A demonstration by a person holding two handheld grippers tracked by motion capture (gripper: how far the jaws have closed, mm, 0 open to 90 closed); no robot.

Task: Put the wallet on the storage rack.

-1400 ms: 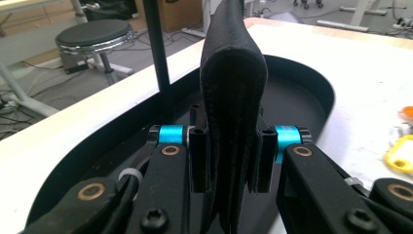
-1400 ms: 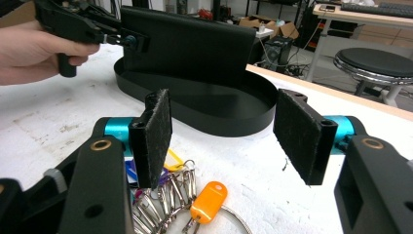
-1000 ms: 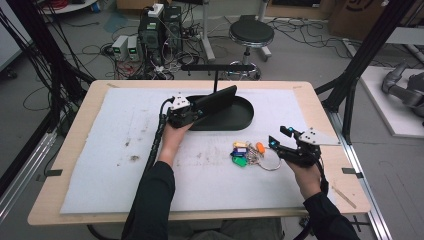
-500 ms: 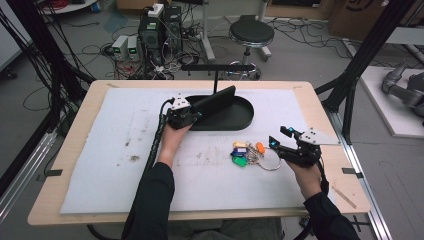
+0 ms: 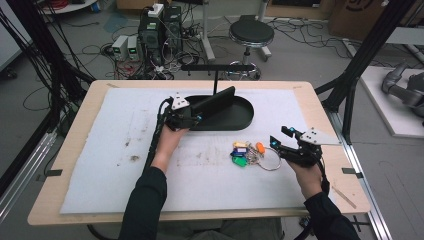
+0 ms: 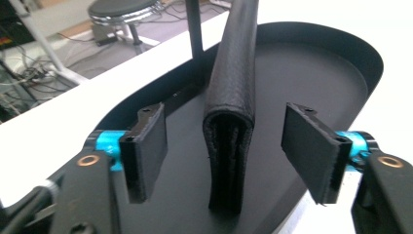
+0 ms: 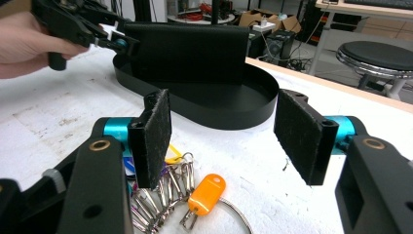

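Seen from above: a desk (image 5: 80,150) with a white mat, and on it a black oval tray (image 5: 235,117). In the tray, a black leather wallet (image 5: 215,101), folded, standing upright on its edge, near the tray's left end.

Left gripper (image 5: 196,119) at the left end of the tray, pointing along the wallet. In the left gripper view, fingers (image 6: 146,146) apart, one on each side of the wallet (image 6: 231,117), with a clear gap on both sides; pads not touching the leather. Just been opening, wallet between them but free, standing by itself on the tray floor (image 6: 311,73).

Right gripper (image 5: 280,140) held above the mat at the right side of the desk, well apart from the tray. Fingers (image 7: 153,136) wide apart too, nothing between them. Just below and in front of them, lying flat on the mat, a bunch of keys (image 5: 250,152) on a wire ring, with coloured tags: orange tag (image 7: 207,192) nearest, others blue, green and yellow.

Behind the tray, a thin black post (image 5: 216,77) with a crossbar. On the floor beyond the desk, a round stool (image 5: 251,34).
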